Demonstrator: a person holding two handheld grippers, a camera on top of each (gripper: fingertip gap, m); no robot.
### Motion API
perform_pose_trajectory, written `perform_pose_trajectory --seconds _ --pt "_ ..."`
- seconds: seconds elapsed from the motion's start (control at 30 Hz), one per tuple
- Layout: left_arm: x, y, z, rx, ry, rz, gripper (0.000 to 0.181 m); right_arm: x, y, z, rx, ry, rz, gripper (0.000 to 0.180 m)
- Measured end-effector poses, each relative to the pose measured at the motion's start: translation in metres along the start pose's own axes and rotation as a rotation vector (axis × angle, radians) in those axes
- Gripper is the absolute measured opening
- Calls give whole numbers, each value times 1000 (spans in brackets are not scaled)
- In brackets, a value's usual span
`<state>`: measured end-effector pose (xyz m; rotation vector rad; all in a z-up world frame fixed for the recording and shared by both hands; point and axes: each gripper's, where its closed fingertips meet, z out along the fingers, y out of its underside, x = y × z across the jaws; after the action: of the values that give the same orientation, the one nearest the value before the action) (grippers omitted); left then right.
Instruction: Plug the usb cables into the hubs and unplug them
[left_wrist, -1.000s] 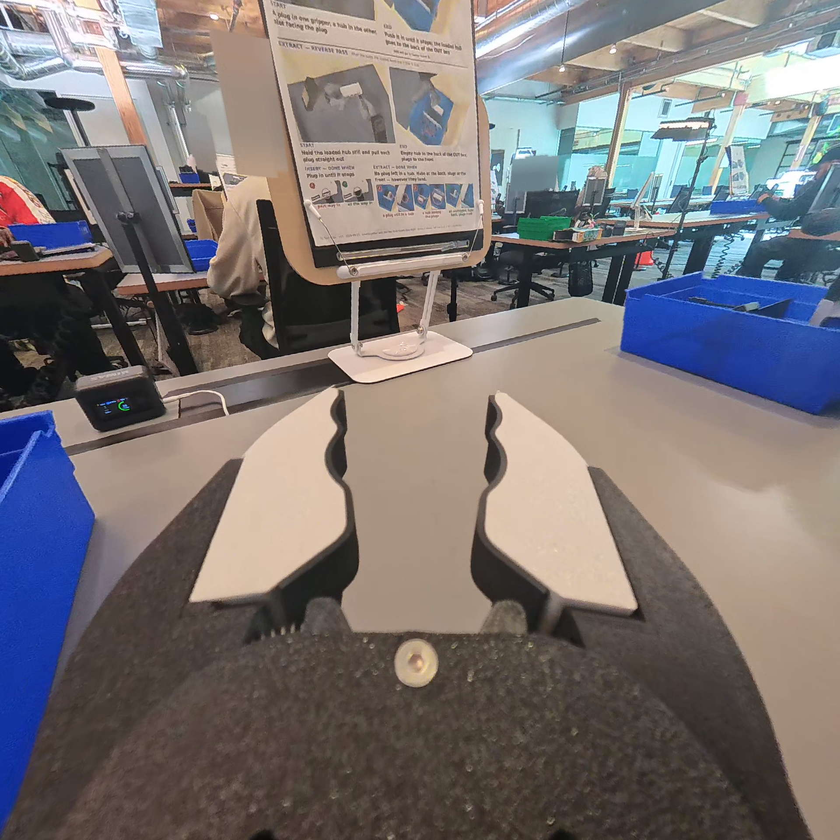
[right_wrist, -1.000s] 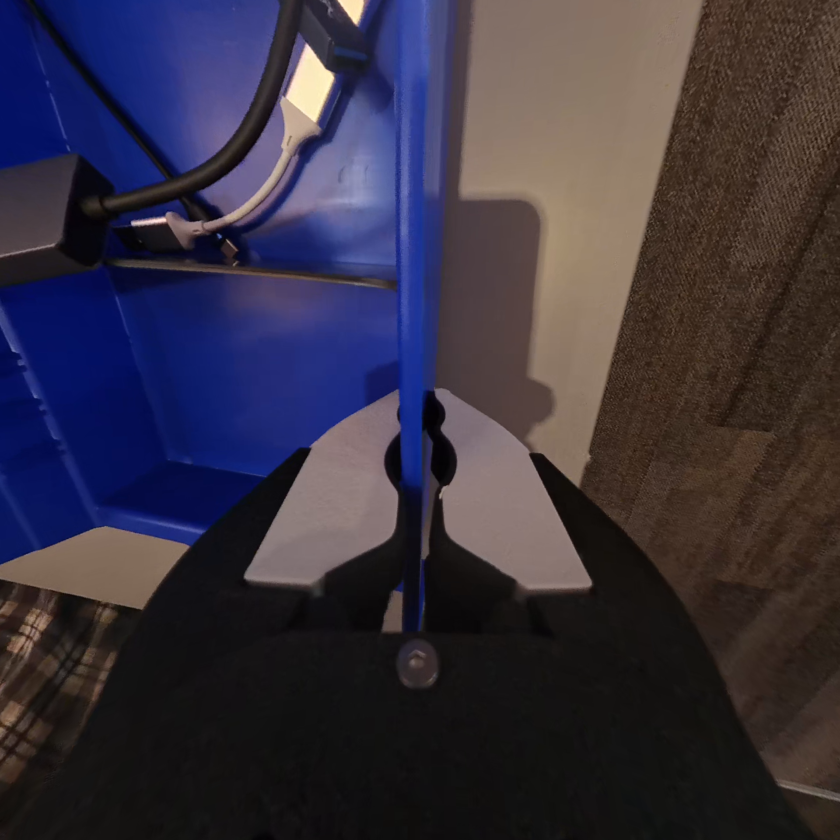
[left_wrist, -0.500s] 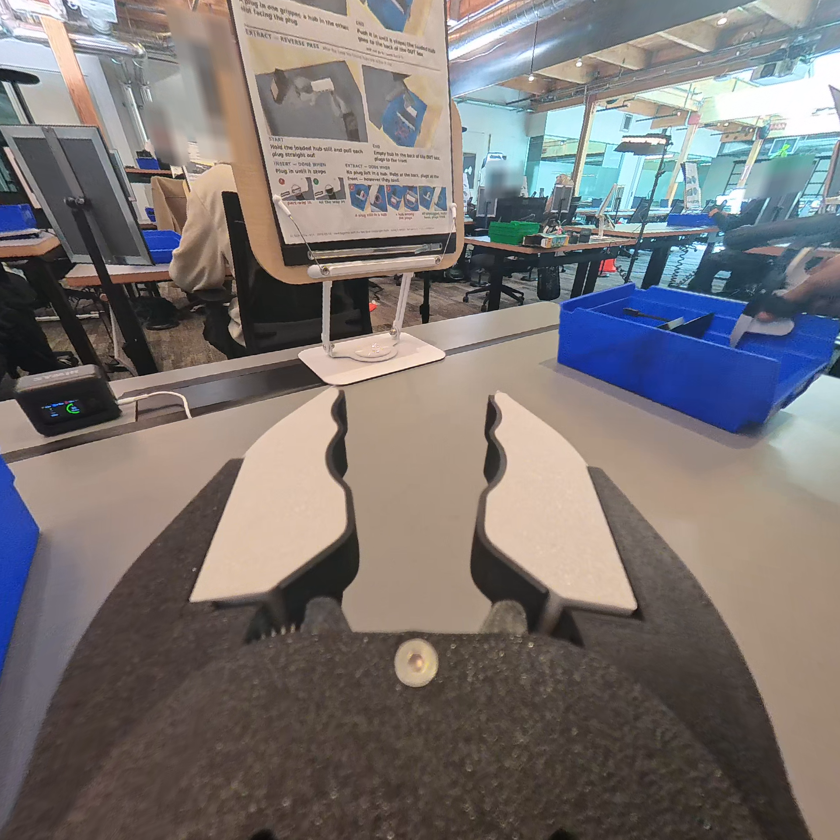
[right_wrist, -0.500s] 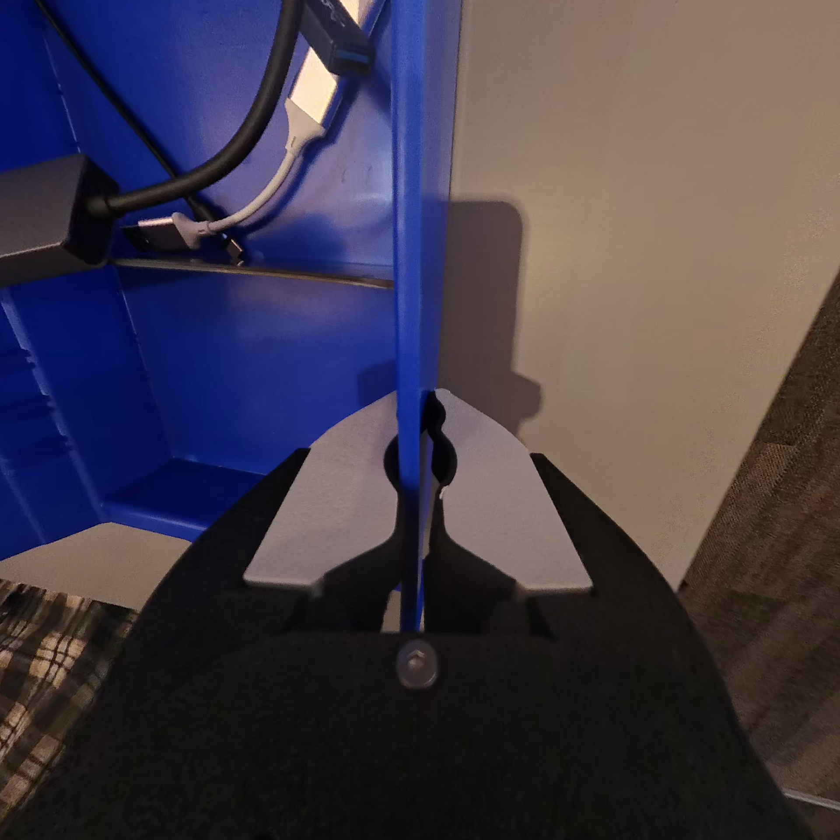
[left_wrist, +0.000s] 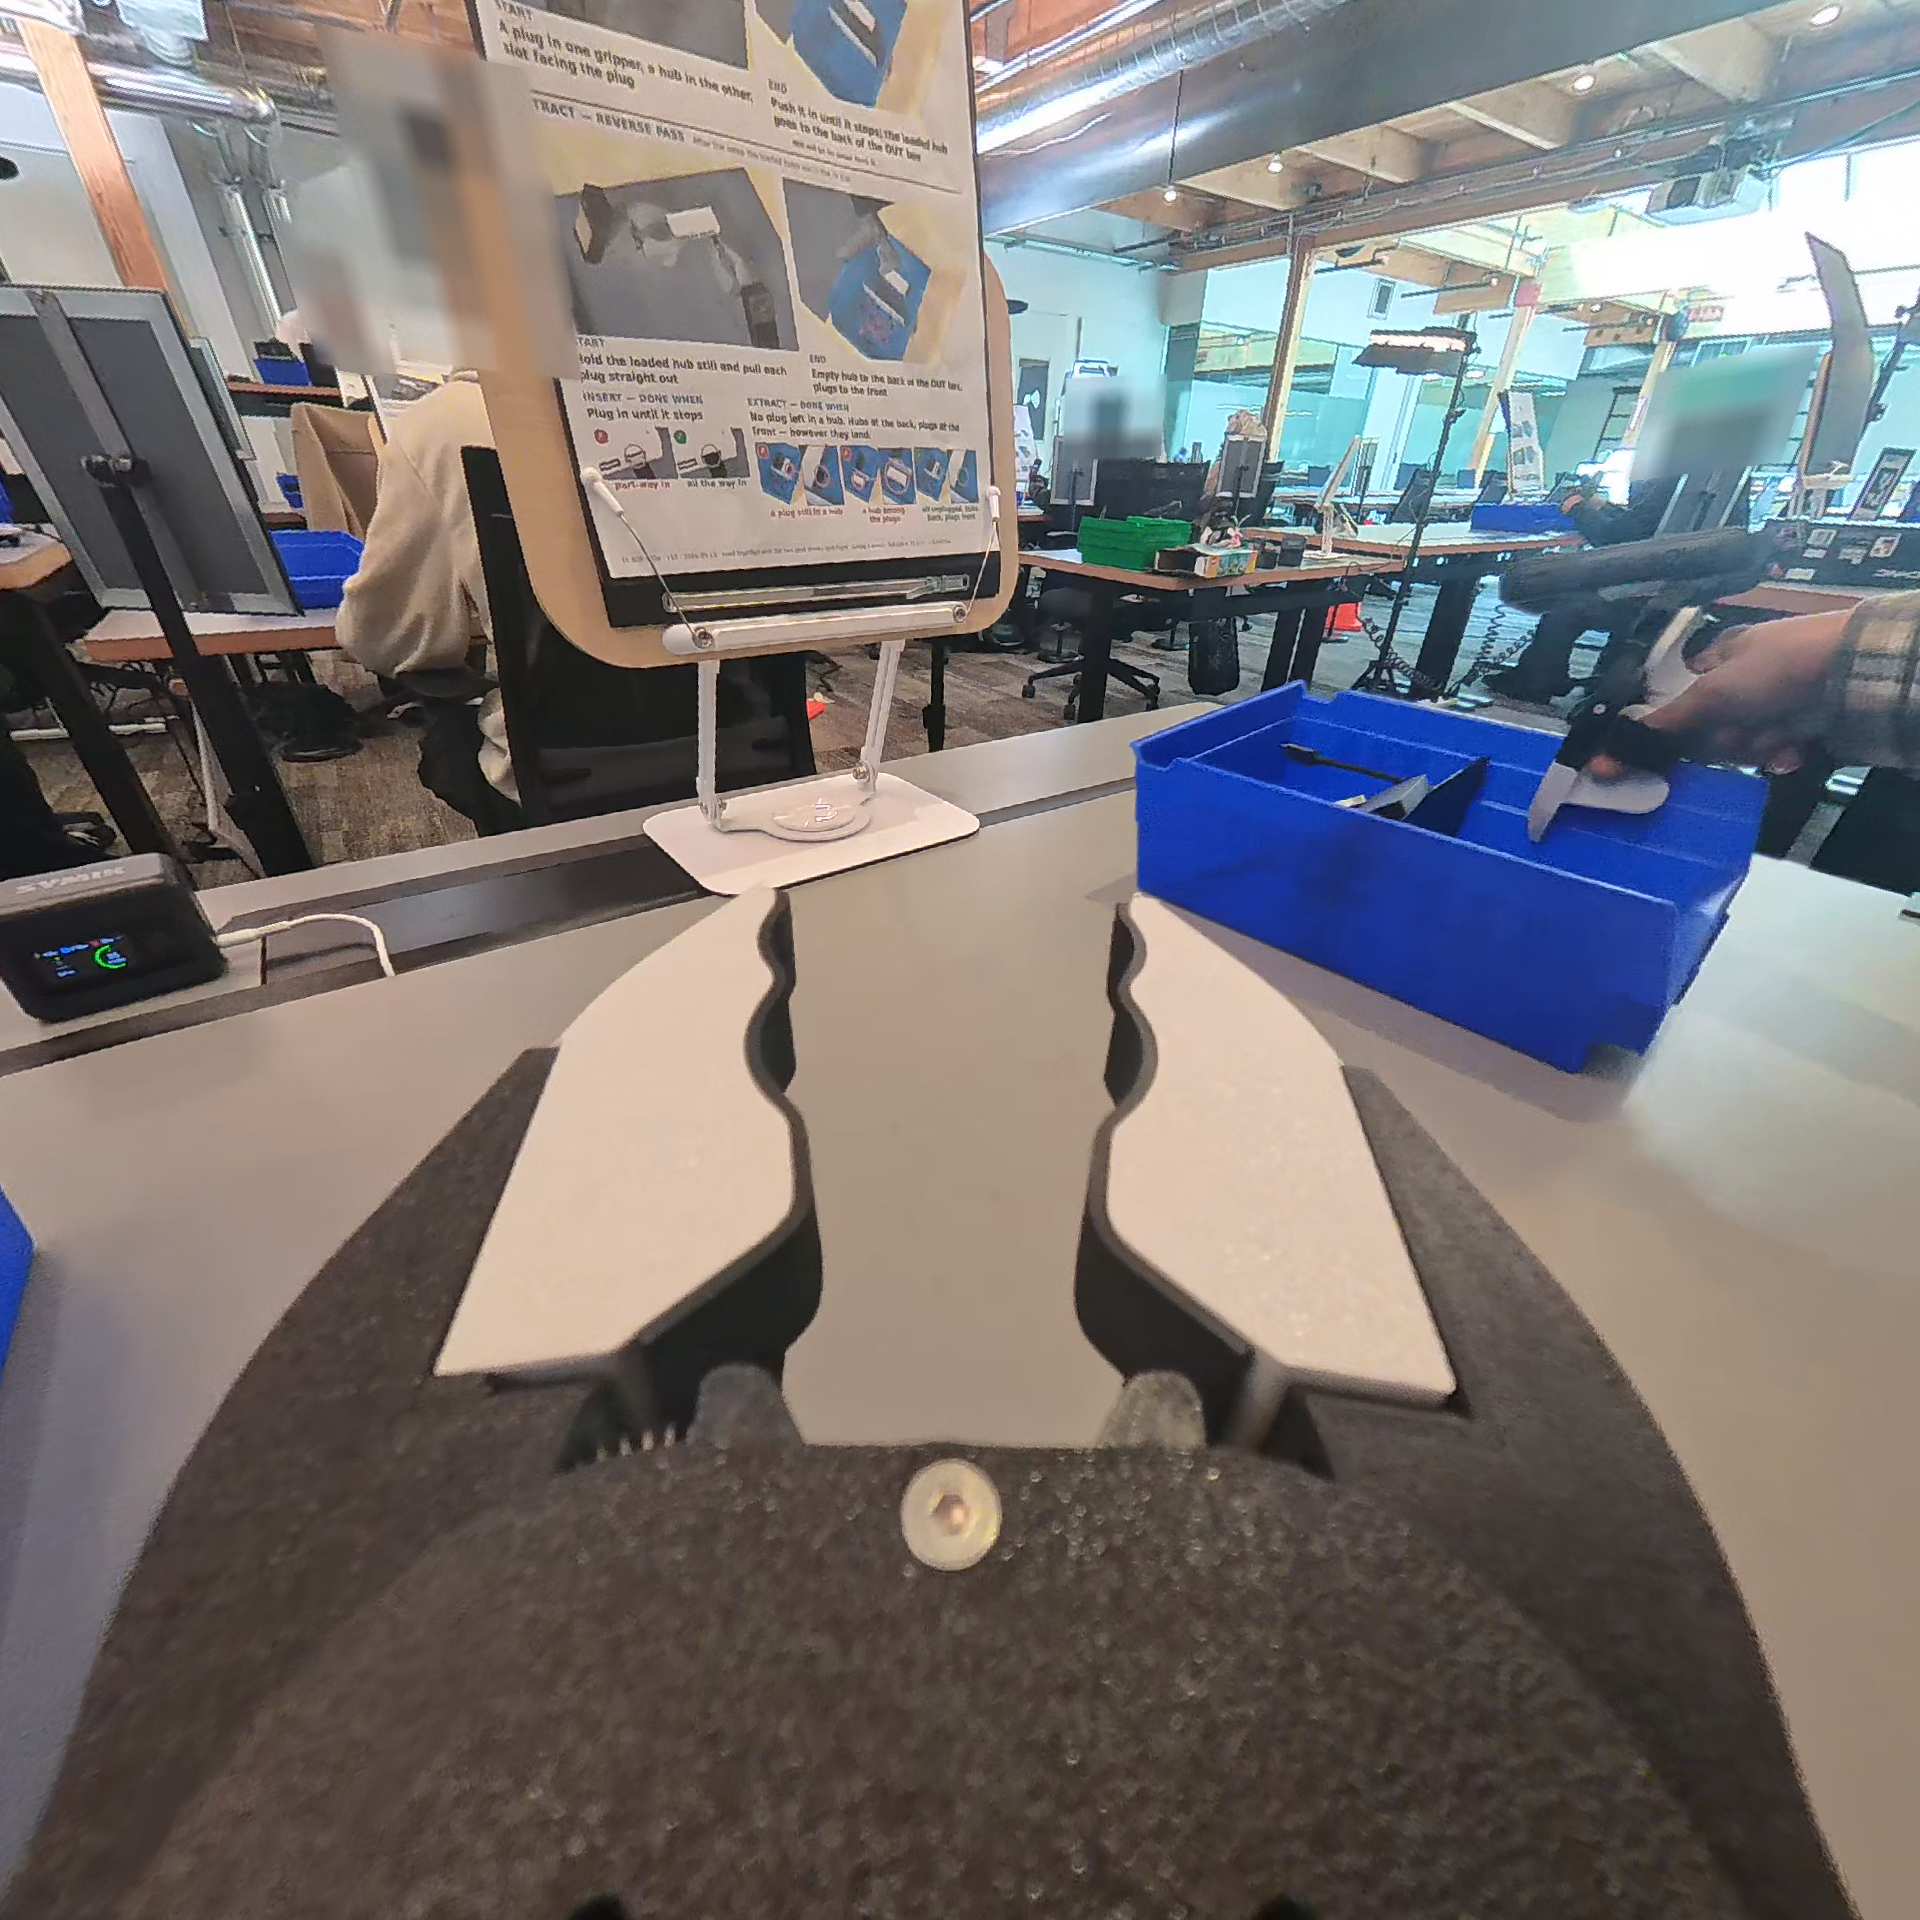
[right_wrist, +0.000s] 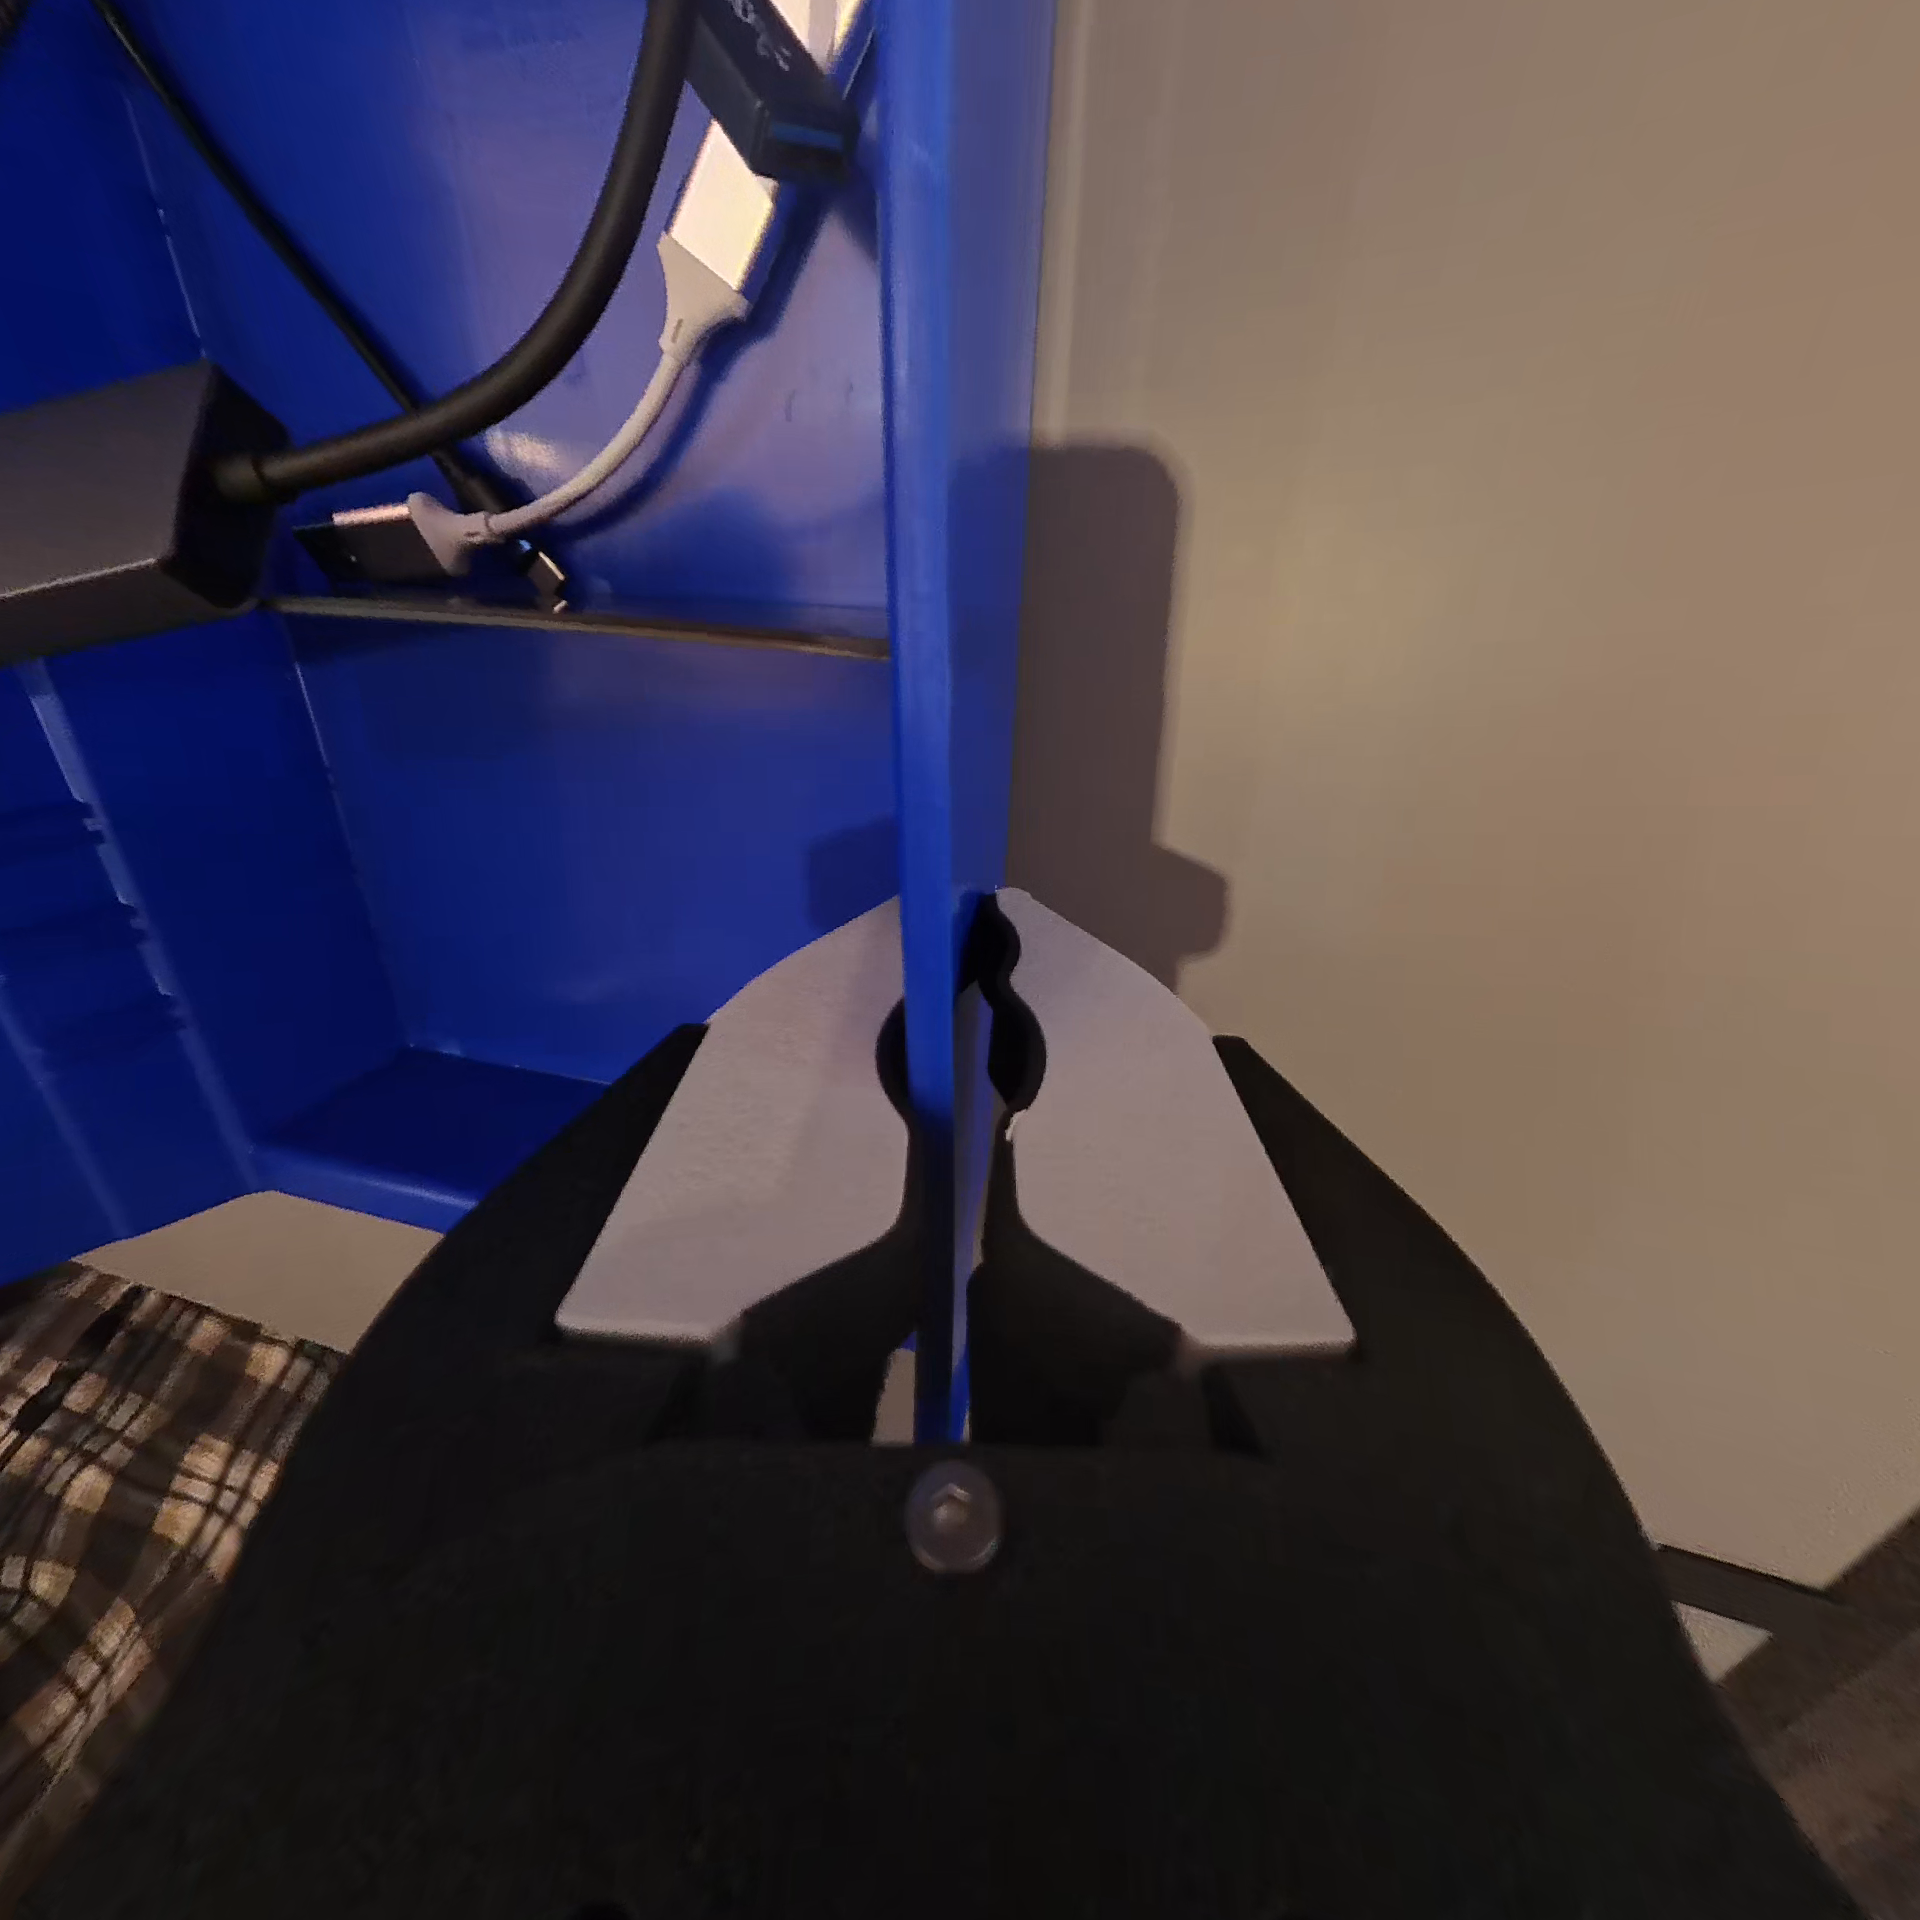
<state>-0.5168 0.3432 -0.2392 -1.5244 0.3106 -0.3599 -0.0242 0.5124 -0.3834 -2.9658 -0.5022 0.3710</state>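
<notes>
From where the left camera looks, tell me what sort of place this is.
Probably an open-plan office or lab workspace: rows of desks with office chairs behind, exposed ceiling beams, and a grey table with a blue bin.

Grey hub (right_wrist: 94, 499) cut off by the left picture edge; black cable (right_wrist: 582, 281) runs out at the top. Bin contents (left_wrist: 1392, 795) too small to identify in the left wrist view.

The bin (left_wrist: 1434, 914) was bright blue and the table (left_wrist: 1662, 1299) was grey. The left gripper (left_wrist: 945, 1060) had pale grey fingers (left_wrist: 644, 1164) on black foam. One cable (right_wrist: 582, 301) was black, one cable (right_wrist: 613, 457) white. A sleeve (right_wrist: 125, 1455) was brown plaid.
</notes>
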Motion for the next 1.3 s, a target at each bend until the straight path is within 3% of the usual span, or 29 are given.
perform_pose_trajectory --seconds 0.73,1.3 --pt "7 -9 -8 -10 25 -11 57 -181 -4 48 -8 -66 -27 6" --pt "-7 -10 -18 -23 -5 -27 58 -372 -17 85 -25 -264 14 22"
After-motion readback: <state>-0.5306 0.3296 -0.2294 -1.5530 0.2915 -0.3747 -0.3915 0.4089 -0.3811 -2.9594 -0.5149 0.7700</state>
